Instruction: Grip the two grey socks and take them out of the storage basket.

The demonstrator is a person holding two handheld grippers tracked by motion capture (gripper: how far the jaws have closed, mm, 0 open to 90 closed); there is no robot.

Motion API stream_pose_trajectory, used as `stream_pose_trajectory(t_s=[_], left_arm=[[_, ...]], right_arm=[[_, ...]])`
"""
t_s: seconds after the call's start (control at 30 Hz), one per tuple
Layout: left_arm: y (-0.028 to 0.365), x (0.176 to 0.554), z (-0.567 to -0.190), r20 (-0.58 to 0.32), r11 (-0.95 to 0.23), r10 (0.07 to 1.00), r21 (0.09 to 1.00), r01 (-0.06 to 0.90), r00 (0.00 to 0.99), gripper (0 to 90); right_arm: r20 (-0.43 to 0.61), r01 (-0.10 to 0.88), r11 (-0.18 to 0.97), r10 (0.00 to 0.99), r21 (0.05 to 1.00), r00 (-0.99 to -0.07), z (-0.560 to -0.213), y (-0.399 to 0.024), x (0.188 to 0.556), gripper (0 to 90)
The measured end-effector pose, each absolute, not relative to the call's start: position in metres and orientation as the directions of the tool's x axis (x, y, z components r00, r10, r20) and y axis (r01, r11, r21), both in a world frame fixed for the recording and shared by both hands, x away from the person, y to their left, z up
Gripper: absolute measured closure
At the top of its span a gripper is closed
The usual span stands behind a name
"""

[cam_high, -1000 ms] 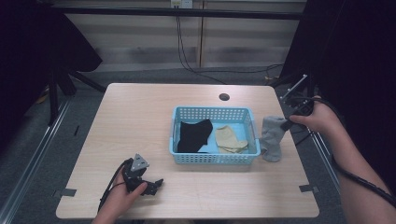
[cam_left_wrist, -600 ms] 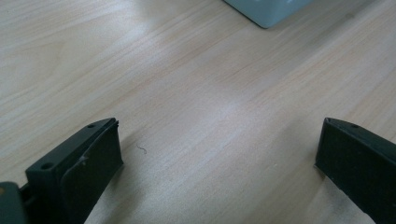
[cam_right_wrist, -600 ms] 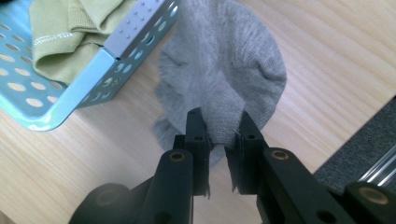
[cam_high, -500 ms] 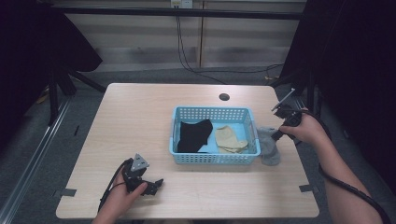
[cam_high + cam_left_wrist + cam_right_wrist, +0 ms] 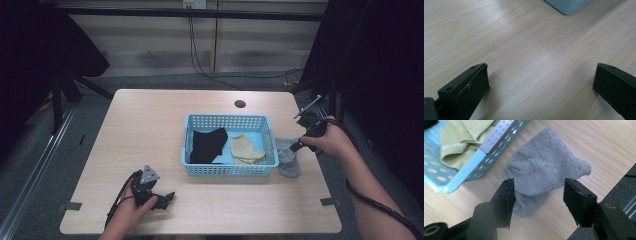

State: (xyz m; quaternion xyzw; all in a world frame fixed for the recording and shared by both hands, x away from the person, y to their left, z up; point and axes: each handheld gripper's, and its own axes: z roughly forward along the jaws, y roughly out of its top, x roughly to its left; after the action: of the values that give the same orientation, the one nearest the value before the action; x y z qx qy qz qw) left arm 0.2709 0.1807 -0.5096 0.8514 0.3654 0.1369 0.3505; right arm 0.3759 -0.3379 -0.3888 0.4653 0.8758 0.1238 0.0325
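High view: a grey sock (image 5: 288,157) lies crumpled on the wooden desk (image 5: 150,125), just beside the right end of a light blue perforated basket (image 5: 227,169) and touching its wall. Inside the basket sit a black garment (image 5: 207,145) on the left and a folded beige cloth (image 5: 246,148) on the right. The right gripper (image 5: 299,146), held in the person's right hand (image 5: 331,141), hangs at the sock's right edge near the desk's side.

Right gripper view: the jaws have just been opening and now stand well apart, one on each side of the grey sock (image 5: 544,171), with the pads clear of the fabric; the sock rests on the desk, and nothing is gripped.

Near the desk's front edge the left gripper (image 5: 162,199) lies low over bare wood. Left gripper view: its jaws are spread wide with only desk between them, and a corner of the basket (image 5: 566,5) shows at the top.
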Motion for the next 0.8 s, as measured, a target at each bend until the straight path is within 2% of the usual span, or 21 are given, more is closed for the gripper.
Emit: stream_pose_trajectory(t_s=[0.23, 0.8], left_arm=[[0.181, 0.271, -0.509, -0.015, -0.5, 0.711, 0.693, 0.52, 0.703, 0.0], [0.181, 0.271, -0.51, -0.012, -0.496, 0.715, 0.696, 0.519, 0.699, 0.0]], right_arm=[[0.035, 0.784, 0.557, 0.809, 0.275, -0.587, -0.378, -0.331, 0.359, 35.2], [0.051, 0.728, 0.614, 0.753, 0.307, -0.656, -0.393, -0.322, 0.317, 33.8]])
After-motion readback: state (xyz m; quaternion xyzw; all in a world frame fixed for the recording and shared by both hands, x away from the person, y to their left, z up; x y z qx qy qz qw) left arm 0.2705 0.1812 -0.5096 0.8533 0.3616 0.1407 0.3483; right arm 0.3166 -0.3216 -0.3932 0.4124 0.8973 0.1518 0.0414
